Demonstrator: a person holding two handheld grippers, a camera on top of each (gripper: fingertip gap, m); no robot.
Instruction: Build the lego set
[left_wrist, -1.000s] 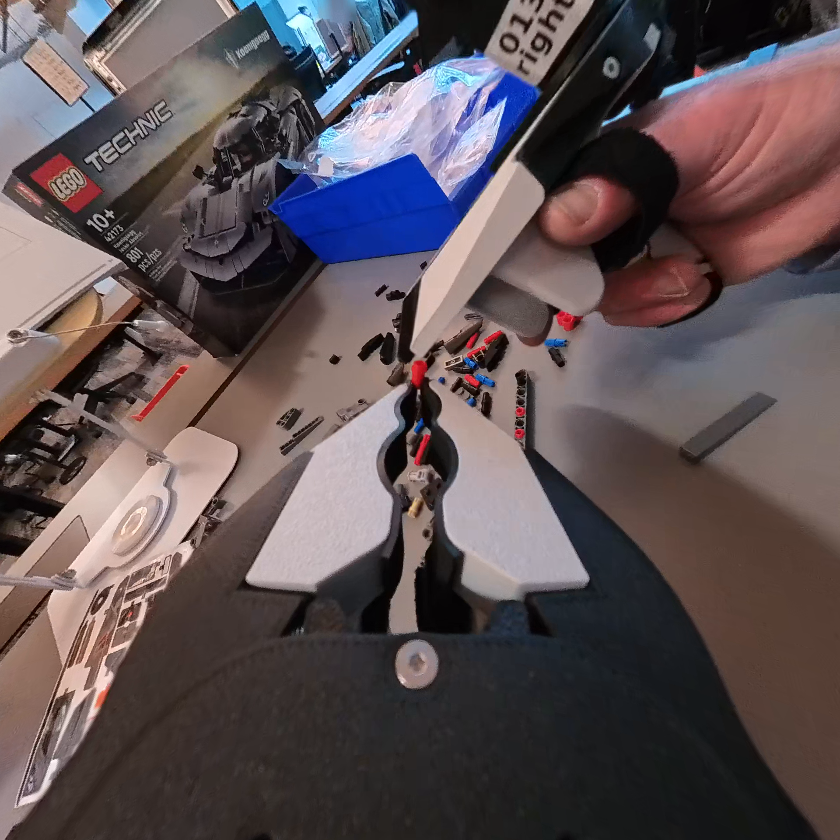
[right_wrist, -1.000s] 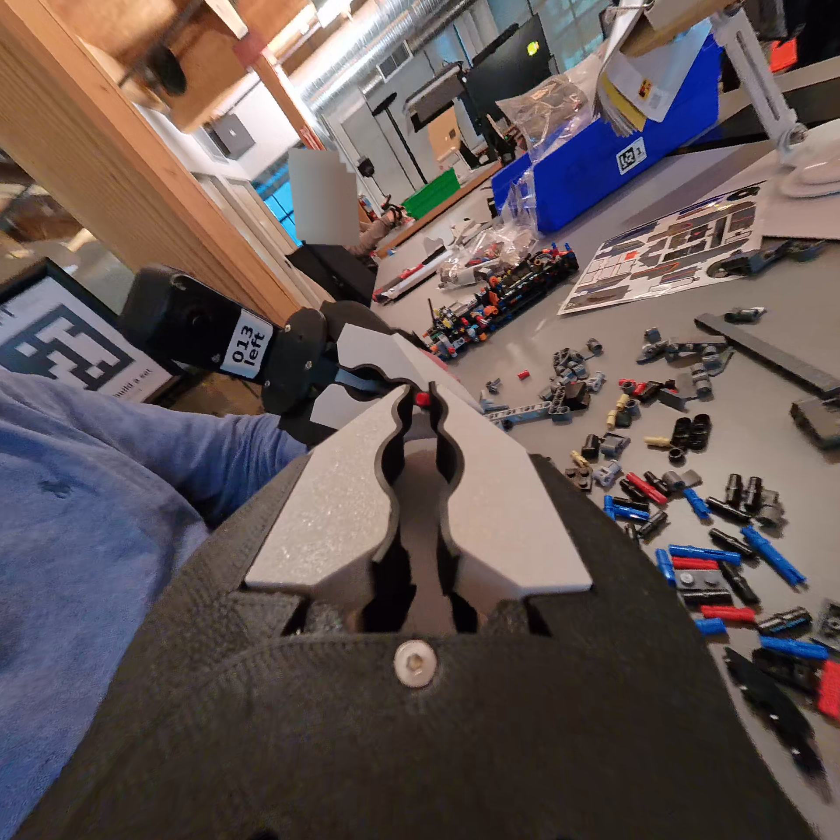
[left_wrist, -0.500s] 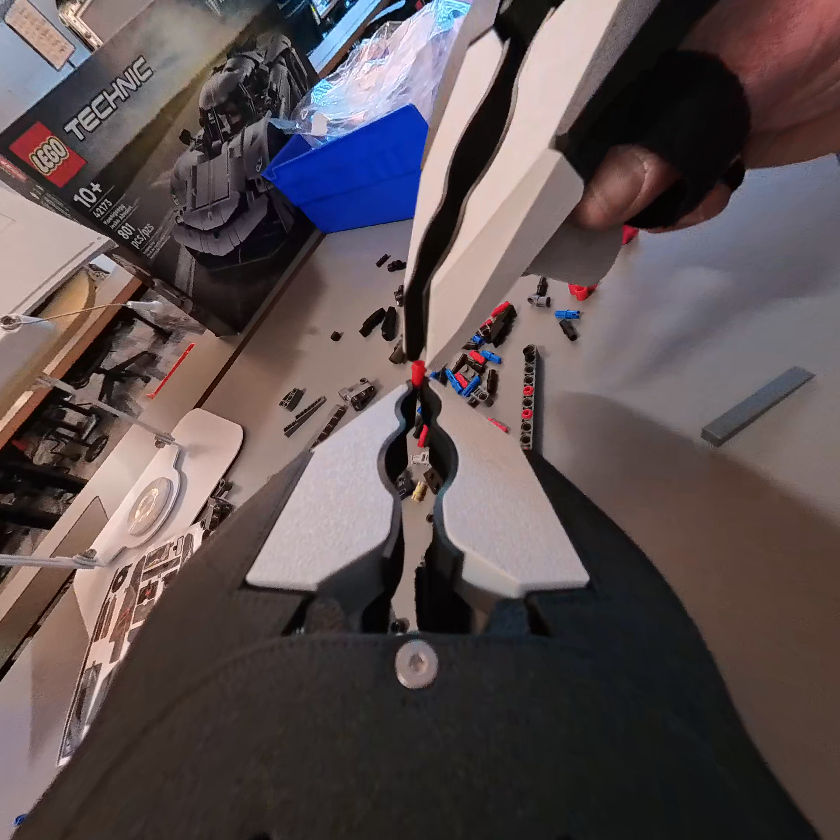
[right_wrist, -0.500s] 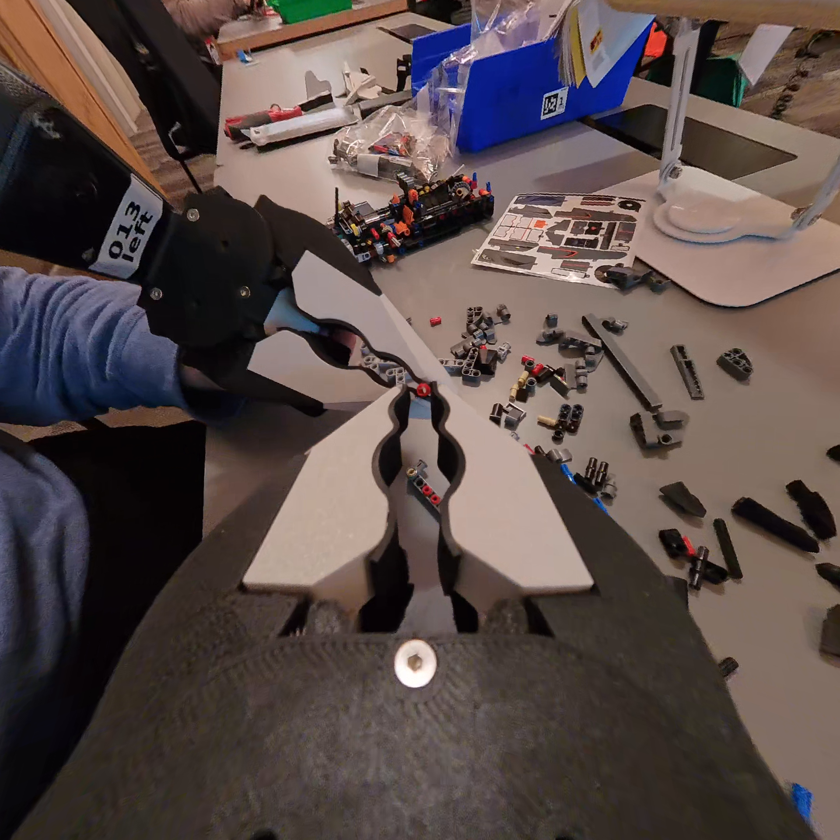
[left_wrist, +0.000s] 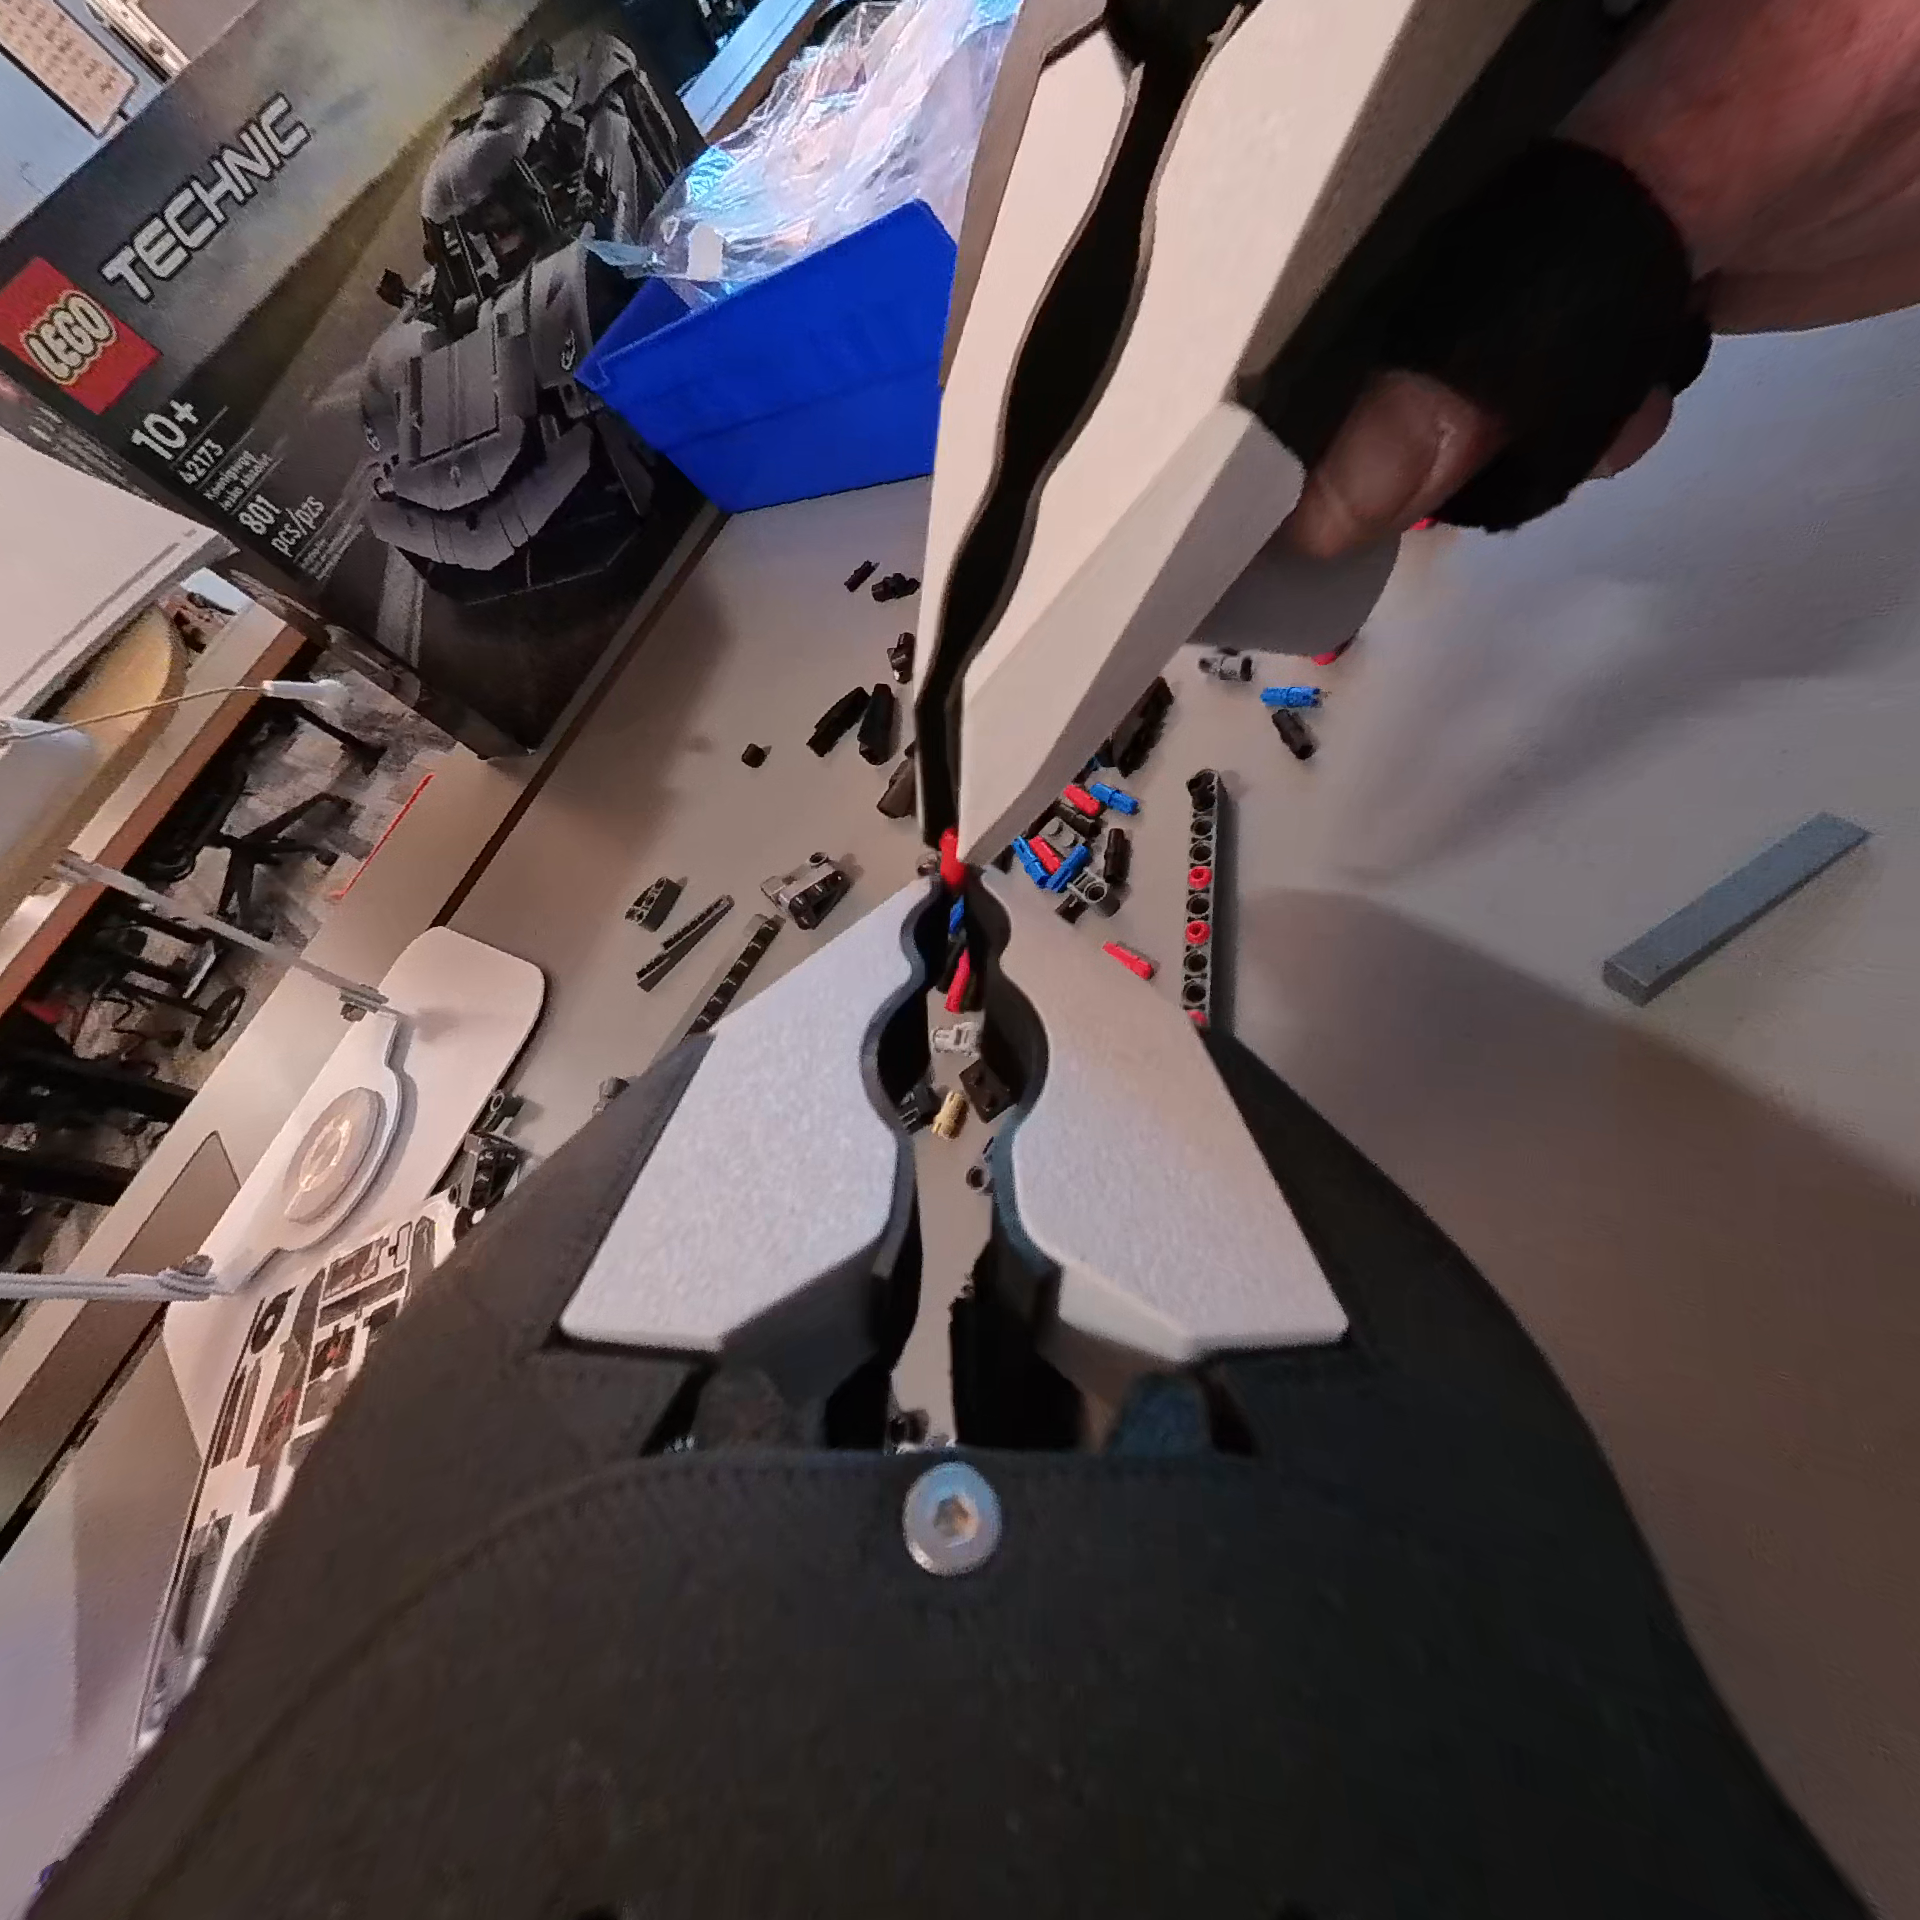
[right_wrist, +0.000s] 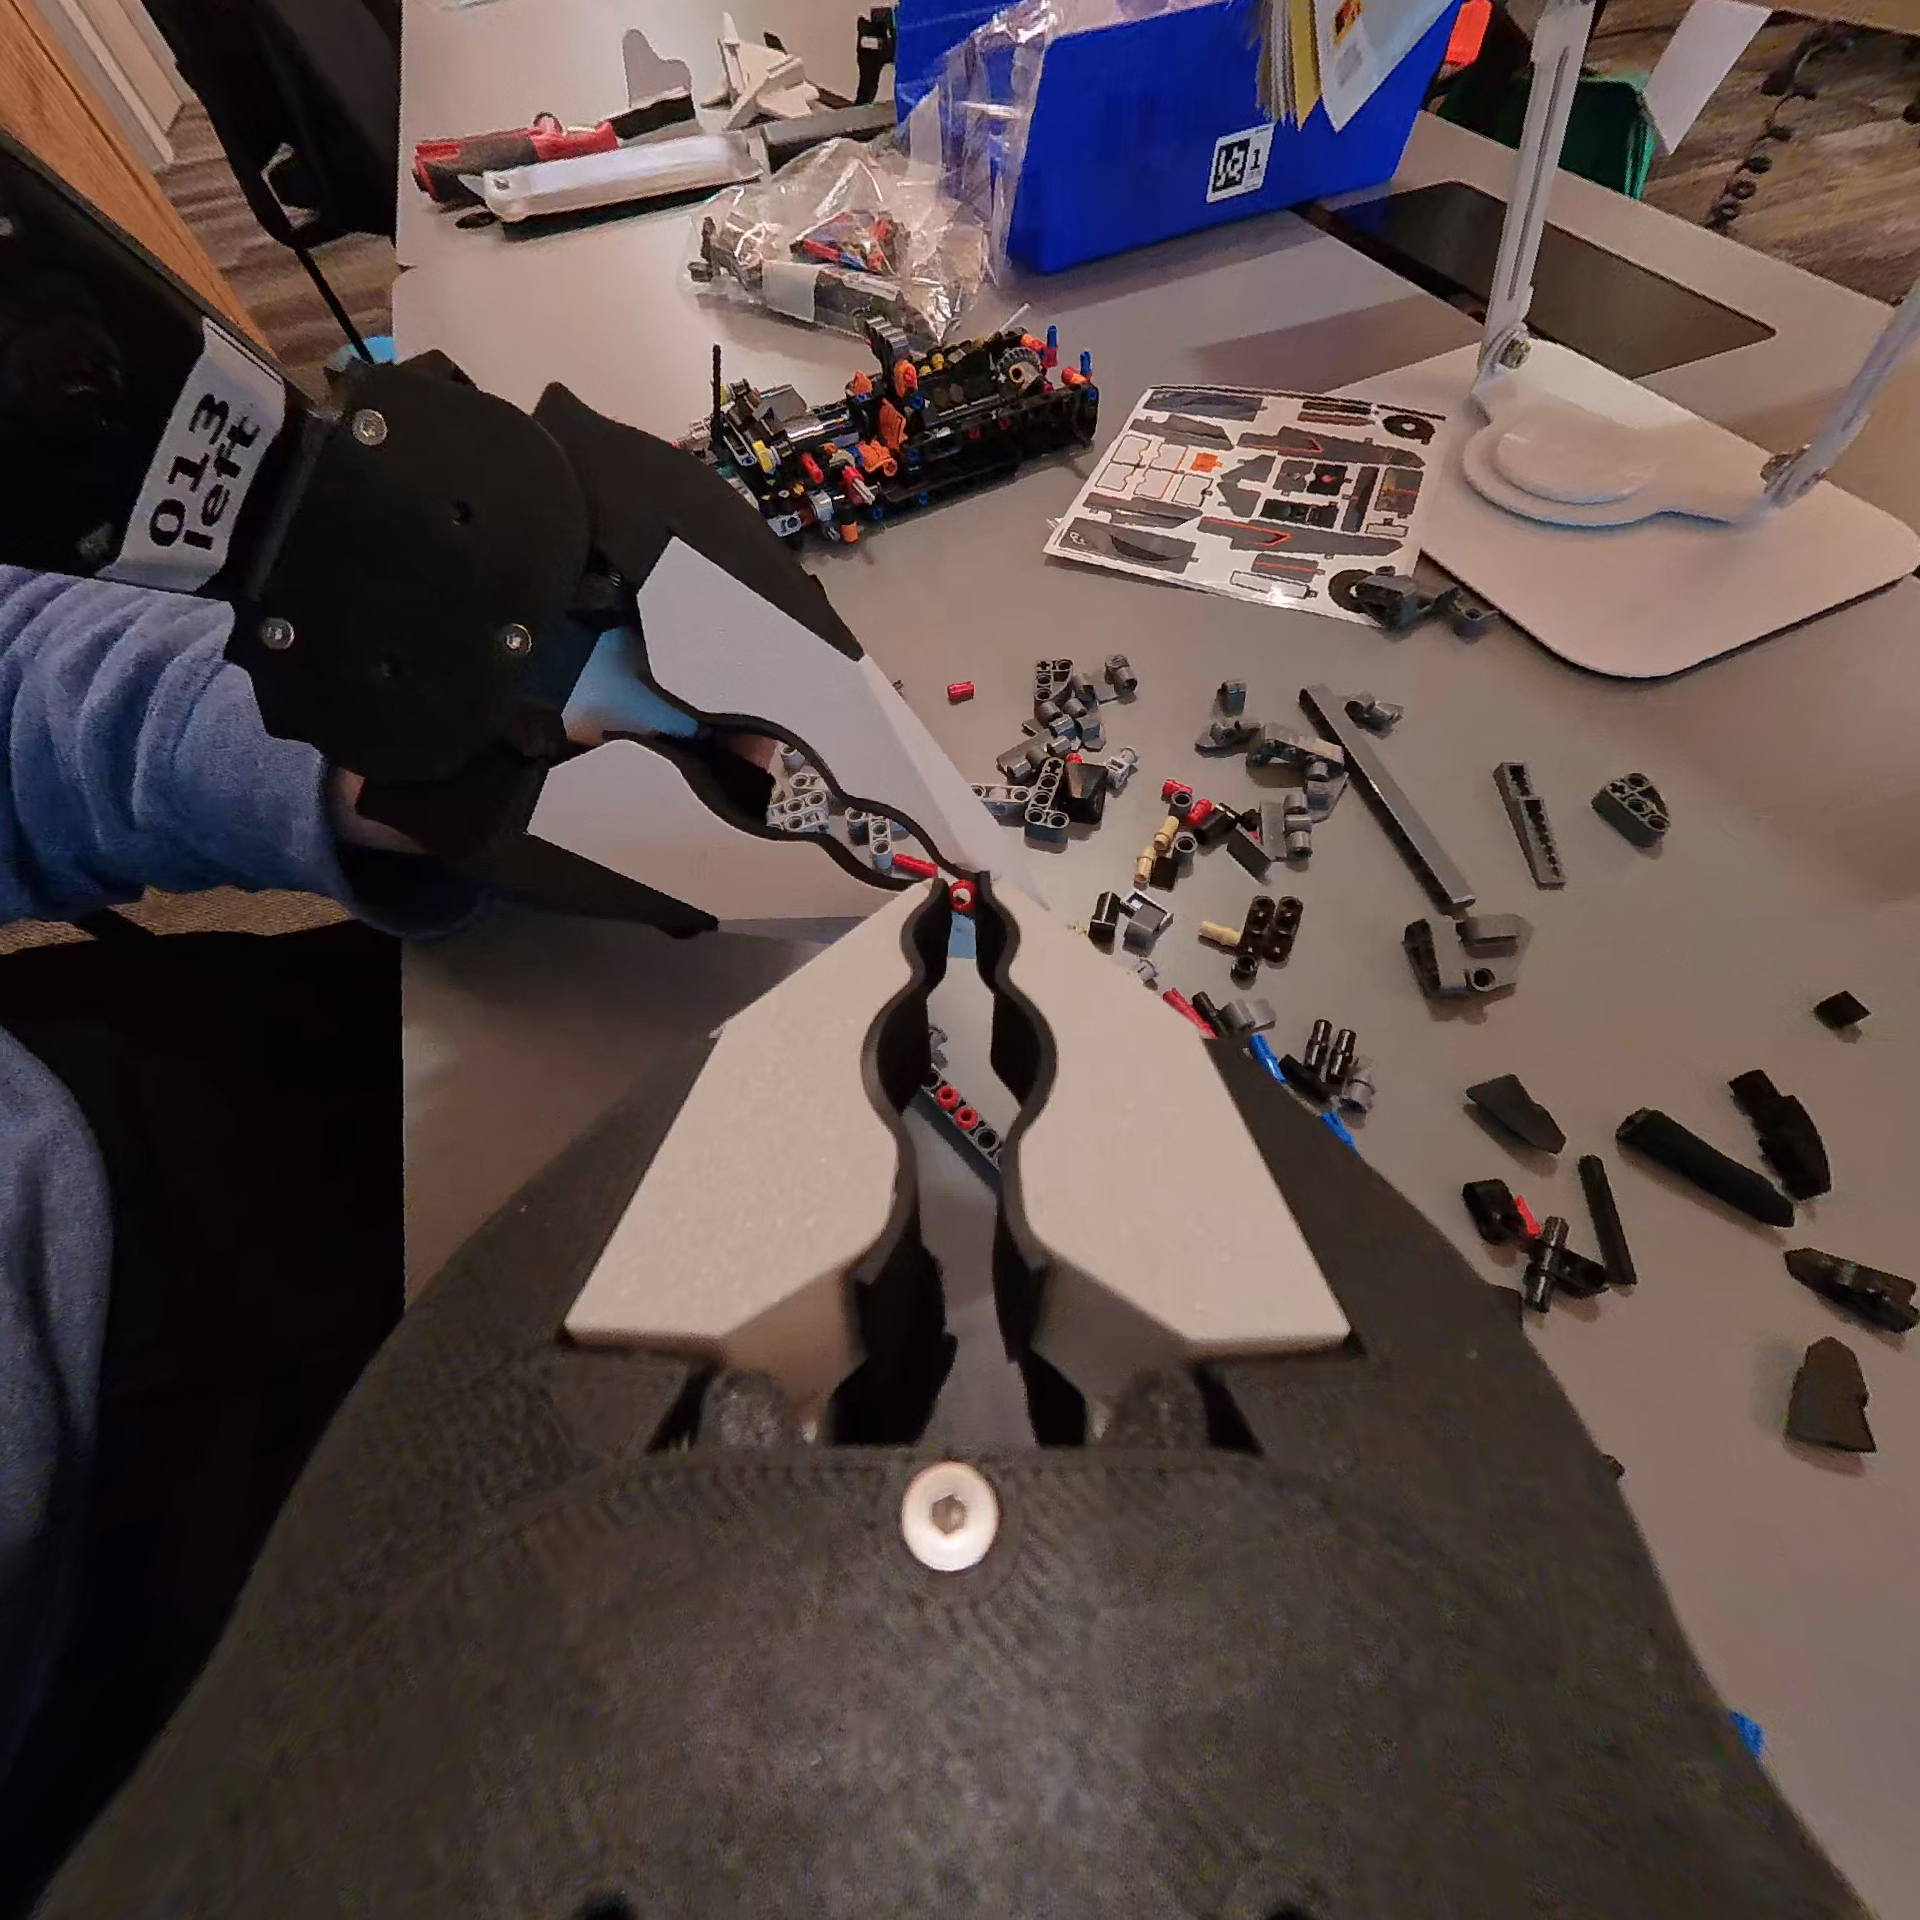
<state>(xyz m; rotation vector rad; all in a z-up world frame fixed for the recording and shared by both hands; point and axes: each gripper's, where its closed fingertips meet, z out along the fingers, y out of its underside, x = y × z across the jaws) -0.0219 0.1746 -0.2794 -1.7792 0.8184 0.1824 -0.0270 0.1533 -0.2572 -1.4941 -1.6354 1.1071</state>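
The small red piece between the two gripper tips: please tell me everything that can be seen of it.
The small red piece is a short, glossy plastic tube with a round hole at its end. It is held in the air above the grey table, not resting on it. The right gripper is shut on it, and the left gripper pinches it too, tip to tip. Its full length is hidden.

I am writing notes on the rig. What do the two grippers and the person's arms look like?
Both grippers, left gripper and right gripper, have a black textured body with a silver screw and two pale grey wedge fingers with wavy black inner edges. A white label sits on the left one. The left arm wears a blue sleeve; a black strap wraps the right hand.
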